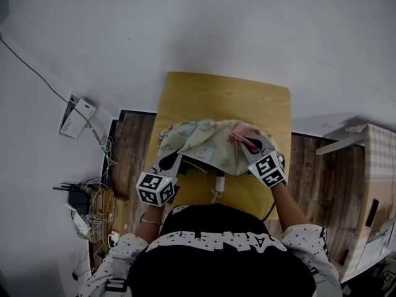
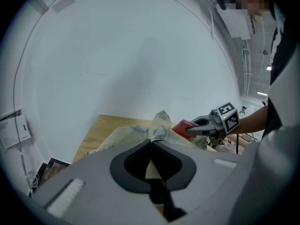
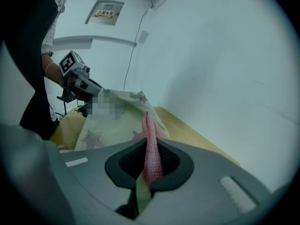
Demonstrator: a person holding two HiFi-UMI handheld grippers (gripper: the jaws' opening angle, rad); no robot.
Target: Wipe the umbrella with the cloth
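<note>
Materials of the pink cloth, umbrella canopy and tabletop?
The cloth: pink knitted or waffle-weave textile, matte; a fine grid texture shows.
The umbrella canopy: thin pale printed fabric, probably synthetic; it creases and folds softly.
The tabletop: wood or wood-look laminate, cannot tell which; smooth, even tan surface.

Yellow wooden table (image 1: 223, 98) against white wall (image 1: 247, 23); tangled cables (image 1: 99, 187), perhaps router, on dark plank floor (image 1: 133, 147).

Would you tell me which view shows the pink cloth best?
The right gripper view: the pink cloth is pinched between its shut jaws, close up. The head view shows a pink patch on the umbrella; the left gripper view, a distant red bit.
</note>
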